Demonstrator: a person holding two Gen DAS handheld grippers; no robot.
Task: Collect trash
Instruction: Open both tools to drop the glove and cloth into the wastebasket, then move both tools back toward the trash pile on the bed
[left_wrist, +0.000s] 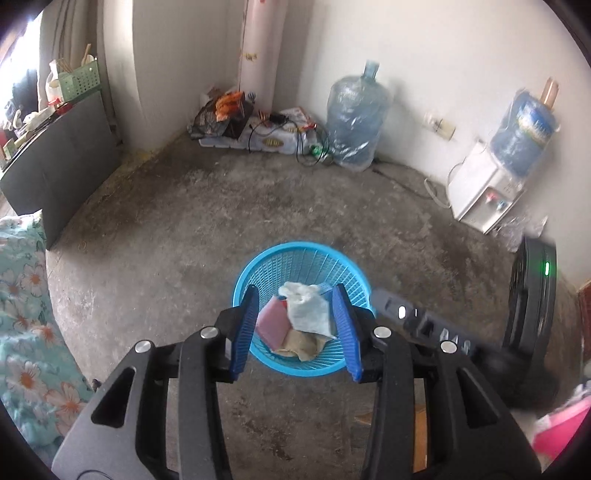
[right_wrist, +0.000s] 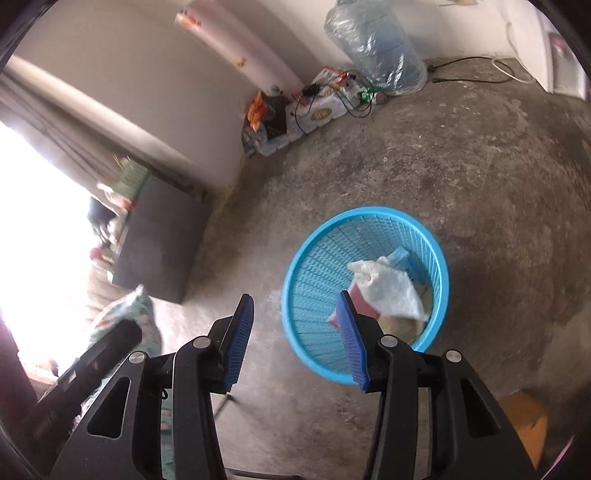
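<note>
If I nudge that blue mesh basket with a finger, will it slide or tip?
The blue basket looks like thin mesh plastic, holding only a crumpled white bag and paper, so it is probably light. It would likely skid on the floor; a push at the rim might tip it.

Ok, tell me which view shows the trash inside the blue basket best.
The right wrist view: it looks down into the blue basket, so the white bag and the pink piece lie mostly unblocked. The left wrist view shows the same trash framed between the left gripper fingers.

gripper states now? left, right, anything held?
Left gripper: open, holding nothing, above the blue basket.
Right gripper: open, holding nothing, beside the basket.
</note>
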